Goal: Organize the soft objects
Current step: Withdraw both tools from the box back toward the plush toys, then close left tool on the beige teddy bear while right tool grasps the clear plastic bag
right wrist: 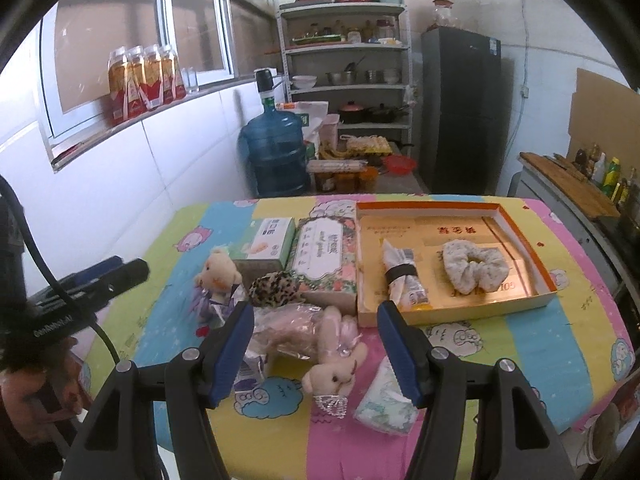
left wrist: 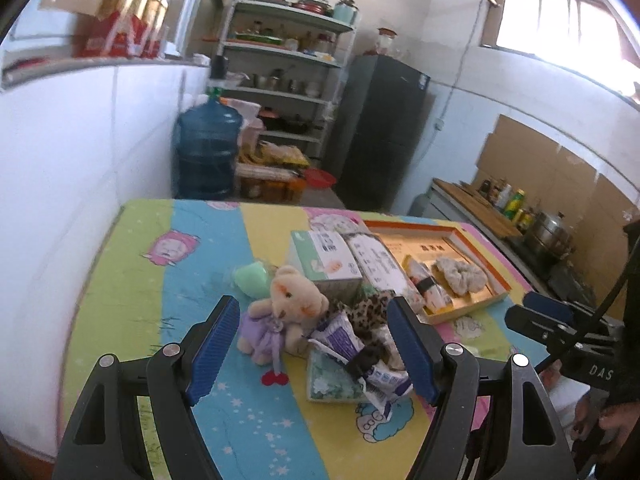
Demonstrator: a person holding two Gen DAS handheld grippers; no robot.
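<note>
Here, on a bright cartoon-print tablecloth [right wrist: 532, 344], soft items cluster at centre: a plush teddy bear [left wrist: 290, 300] in a lilac dress, a leopard-print scrunchie [right wrist: 274, 289], a pink plush bunny [right wrist: 332, 364] and crinkly tissue packs. At two o'clock an orange-rimmed shallow box [right wrist: 548, 284] already holds a fluffy scrunchie [right wrist: 474, 266] and a banded roll. Both the left gripper [left wrist: 316, 350] and right gripper [right wrist: 320, 350] hang released, empty. The bunny looks light and squashy; pinching its body should hold best
</note>
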